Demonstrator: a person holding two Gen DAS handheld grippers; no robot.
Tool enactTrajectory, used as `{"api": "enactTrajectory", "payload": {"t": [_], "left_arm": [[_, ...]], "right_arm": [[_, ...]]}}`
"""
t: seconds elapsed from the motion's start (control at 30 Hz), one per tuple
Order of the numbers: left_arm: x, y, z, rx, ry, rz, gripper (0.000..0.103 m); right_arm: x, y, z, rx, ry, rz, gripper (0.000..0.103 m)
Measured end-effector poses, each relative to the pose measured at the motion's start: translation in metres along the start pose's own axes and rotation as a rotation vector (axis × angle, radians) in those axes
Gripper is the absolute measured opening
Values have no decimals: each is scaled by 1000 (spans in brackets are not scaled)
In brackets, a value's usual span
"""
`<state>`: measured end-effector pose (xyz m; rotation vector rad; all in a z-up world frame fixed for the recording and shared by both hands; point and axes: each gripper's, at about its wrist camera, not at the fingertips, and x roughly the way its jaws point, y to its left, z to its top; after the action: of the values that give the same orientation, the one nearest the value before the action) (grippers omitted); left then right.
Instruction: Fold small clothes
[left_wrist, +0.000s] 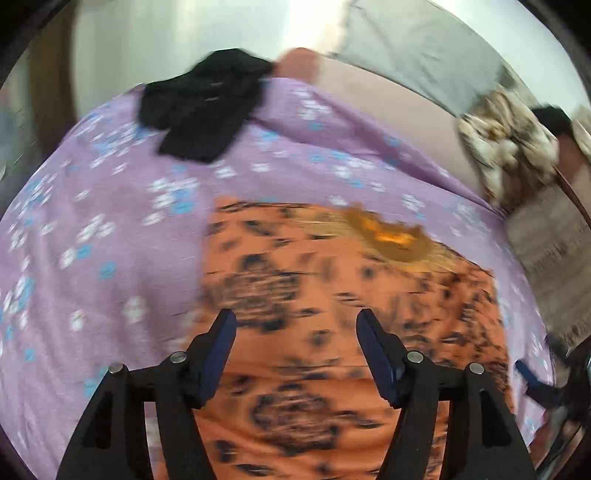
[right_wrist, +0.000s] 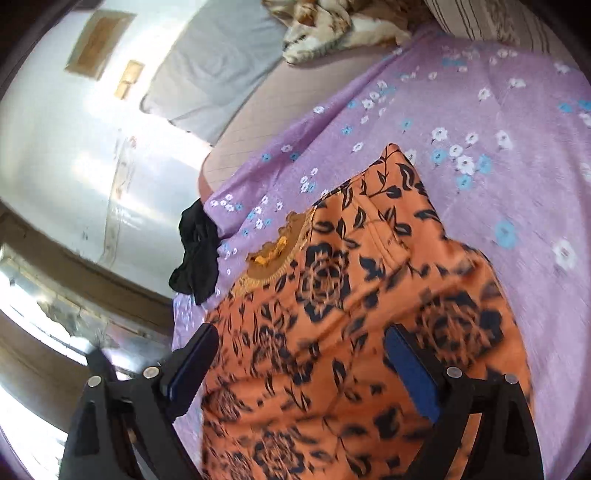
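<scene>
Left wrist view, nearest first: left tool (left_wrist: 296, 325) fingers spread wide, nothing between the blue pads, hanging over an orange garment with black floral print (left_wrist: 332, 332). Garment spread flat on a purple bedsheet with white and blue flowers (left_wrist: 110, 221); embroidered golden-brown neckline (left_wrist: 391, 236) at its far edge. Heavy motion blur across the cloth, so contact between fingers and fabric not determinable. Right tool (left_wrist: 532, 380) just visible at the right edge, near the garment's right border. Farther up the sheet, crumpled black garment (left_wrist: 203, 107) at the sheet's far edge, well apart from the orange one. Beyond that, bare pinkish mattress (left_wrist: 388, 110), a grey pillow (left_wrist: 424, 48), and a brown-and-cream patterned blanket (left_wrist: 506, 144) to the right.

Right wrist view, nearest first: right tool (right_wrist: 301, 343) likewise spread apart, empty, over the orange floral garment (right_wrist: 332, 332). One portion of the garment lies doubled over the rest, with a narrow end (right_wrist: 391, 173) pointing away toward the far side. Neckline trim (right_wrist: 277, 251) at the left edge of the cloth. Purple flowered sheet (right_wrist: 498, 129) all around it. Black garment (right_wrist: 195, 251) at the sheet's left edge, near the neckline but not touching. Farther off, grey pillow (right_wrist: 214, 74) against a white wall (right_wrist: 74, 140), patterned blanket (right_wrist: 332, 29) at the top.
</scene>
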<state>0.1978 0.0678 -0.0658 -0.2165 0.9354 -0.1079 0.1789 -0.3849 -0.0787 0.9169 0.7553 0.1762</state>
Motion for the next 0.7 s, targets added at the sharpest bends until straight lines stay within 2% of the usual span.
{"api": "enactTrajectory", "payload": {"t": [0.03,0.07,0.17,0.23,0.27,0.33,0.37,0.43,0.47,0.5,0.53,0.7], "left_arm": [[2,15,-4,-33,12,3,68],[5,26,-6,-57,20,4,68],[19,43,-11,-114,38,5,68],[25,49,-18,-134,43,-3,68],[27,51,-19,-140,44,-7,68],[35,57,-20,-153,38,-13,68],[38,59,-20,-160,37,-14,68],[44,67,-22,-178,42,-21,68],[47,70,-23,-185,39,-29,68],[45,71,-25,-183,16,-39,68],[44,71,-26,-172,1,-40,68],[45,69,-26,-167,-10,-22,69]], "right_arm": [[5,-2,9,3,1,-24,94],[14,-2,18,-4,1,-92,94],[41,3,38,-117,39,-266,92],[59,3,45,-174,96,-350,92],[70,0,48,-181,128,-409,85],[85,-10,48,-180,207,-441,67],[90,-9,48,-199,224,-472,53],[100,-4,45,-268,248,-547,40],[102,-1,45,-284,252,-563,27],[101,5,46,-307,248,-562,19],[97,12,45,-334,228,-569,18],[48,52,25,-472,39,-630,17]]}}
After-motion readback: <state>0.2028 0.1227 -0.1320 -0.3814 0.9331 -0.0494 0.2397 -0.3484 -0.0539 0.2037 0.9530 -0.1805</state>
